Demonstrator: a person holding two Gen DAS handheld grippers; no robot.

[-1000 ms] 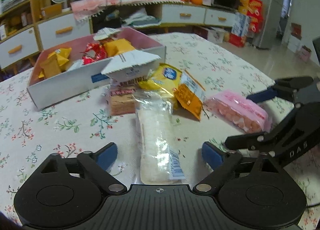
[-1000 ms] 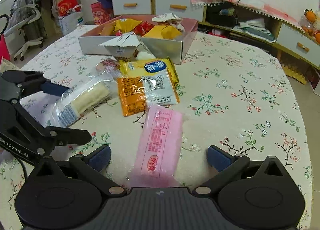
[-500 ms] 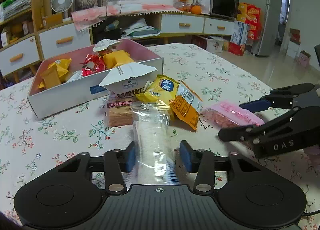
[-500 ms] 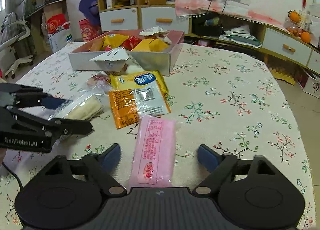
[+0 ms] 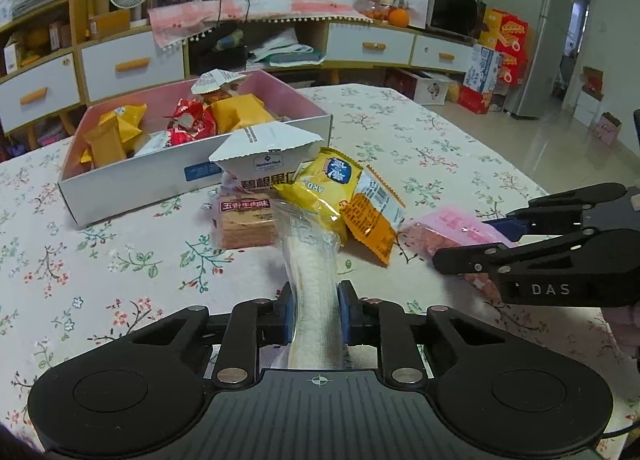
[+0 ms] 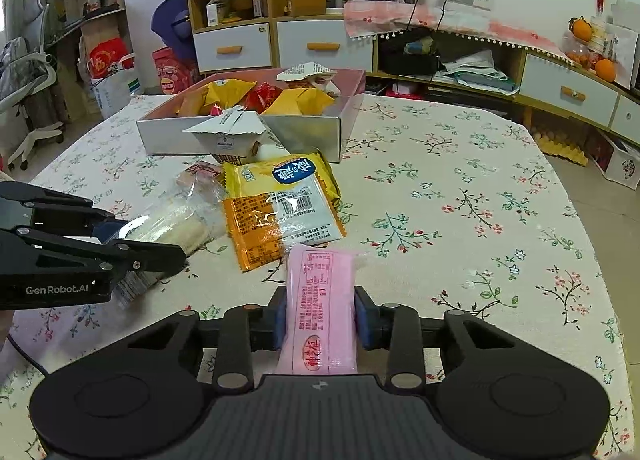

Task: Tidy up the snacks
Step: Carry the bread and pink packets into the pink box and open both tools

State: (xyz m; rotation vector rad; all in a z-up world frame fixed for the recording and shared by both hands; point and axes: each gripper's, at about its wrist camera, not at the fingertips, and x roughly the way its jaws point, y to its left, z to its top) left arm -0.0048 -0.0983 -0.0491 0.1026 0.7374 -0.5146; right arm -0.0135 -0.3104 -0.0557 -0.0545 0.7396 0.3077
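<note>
Left wrist view shows the left gripper [image 5: 314, 314] squeezing a clear pack of white crackers [image 5: 314, 272], its jaws just closed. Only the right wrist view shows the right gripper [image 6: 322, 318], also just closed, pinching the pink snack pack [image 6: 322, 300] with red writing, on the flowery tablecloth [image 6: 460, 188].
</note>
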